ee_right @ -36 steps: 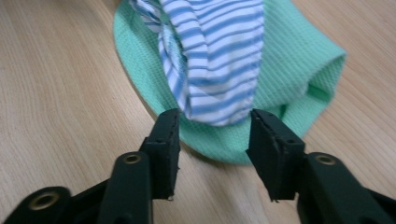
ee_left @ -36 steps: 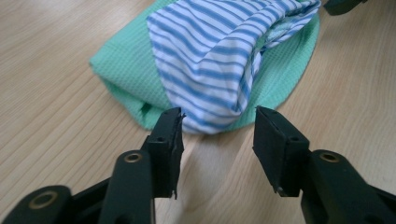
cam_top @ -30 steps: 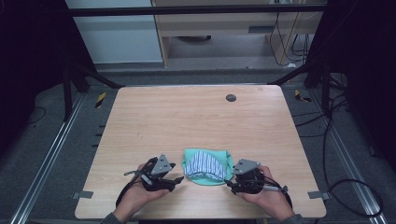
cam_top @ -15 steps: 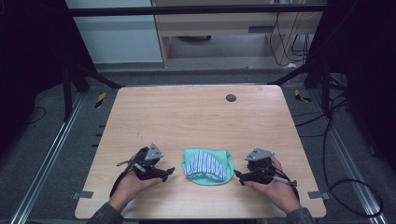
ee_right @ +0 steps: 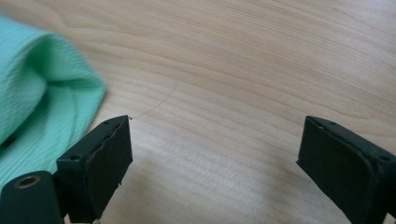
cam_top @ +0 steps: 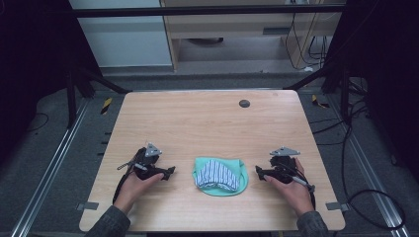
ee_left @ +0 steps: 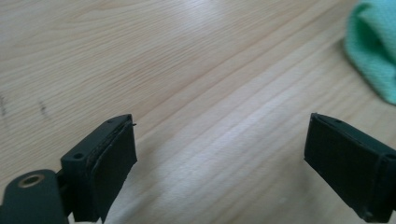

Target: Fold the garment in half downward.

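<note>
Both sets of fingers are spread wide with nothing between them. In the left gripper view, the black pads (ee_left: 109, 170) are seen at the bottom corners of the frame over bare wood, and the same is seen in the right gripper view, where the pads (ee_right: 100, 165) frame an empty stretch of grain. In the high view the left gripper (cam_top: 168, 173) is held low at the lower left of the tabletop and the right gripper (cam_top: 259, 171) at the lower right, each cradled in a hand entering from the bottom edge.

Between them, in the lower middle of the high view, the folded cloth (cam_top: 220, 175) is laid — a mint-green piece with a blue-and-white striped face turned up, gathered into a compact rounded bundle. It is touched by neither gripper: a strip of bare table is left on each side. Its green edge is caught at the upper right corner of the left gripper view (ee_left: 376, 51) and at the left side of the right gripper view (ee_right: 42, 98), just outside the jaws in both.

The folding is judged to be finished, or very nearly so, since the cloth is lying neatly gathered and released. Little appears to be left beyond perhaps a final tidy or moving the bundle aside — that cannot be settled from this moment.

Farther up, the wooden table (cam_top: 207, 123) is bare except for a small dark round mark (cam_top: 244, 103) near its far edge.
</note>
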A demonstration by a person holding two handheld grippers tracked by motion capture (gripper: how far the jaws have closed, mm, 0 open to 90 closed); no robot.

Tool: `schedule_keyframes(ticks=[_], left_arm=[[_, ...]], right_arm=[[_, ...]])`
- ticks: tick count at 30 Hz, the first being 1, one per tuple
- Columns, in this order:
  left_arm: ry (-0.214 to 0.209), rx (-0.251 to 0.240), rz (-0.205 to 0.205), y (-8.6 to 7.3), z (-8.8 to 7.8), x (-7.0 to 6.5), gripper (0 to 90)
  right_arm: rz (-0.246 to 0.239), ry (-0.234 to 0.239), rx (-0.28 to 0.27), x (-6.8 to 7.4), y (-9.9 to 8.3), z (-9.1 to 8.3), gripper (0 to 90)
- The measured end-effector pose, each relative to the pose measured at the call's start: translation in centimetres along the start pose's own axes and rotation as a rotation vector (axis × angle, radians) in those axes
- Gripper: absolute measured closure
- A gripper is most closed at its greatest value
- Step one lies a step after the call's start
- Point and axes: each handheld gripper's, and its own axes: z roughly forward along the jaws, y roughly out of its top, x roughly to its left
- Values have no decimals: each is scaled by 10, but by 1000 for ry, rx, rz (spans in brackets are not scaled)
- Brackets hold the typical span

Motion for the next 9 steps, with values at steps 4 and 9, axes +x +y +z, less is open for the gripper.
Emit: schedule_keyframes(ticks=[4,9], left_arm=[[16,-14,-21,-5,6,4,74],[28,-29,-31,-5,9,6,28]], right_arm=[[29,-44,6,0,-2,12,46],[61,-72,-9,3,-1,16,15]])
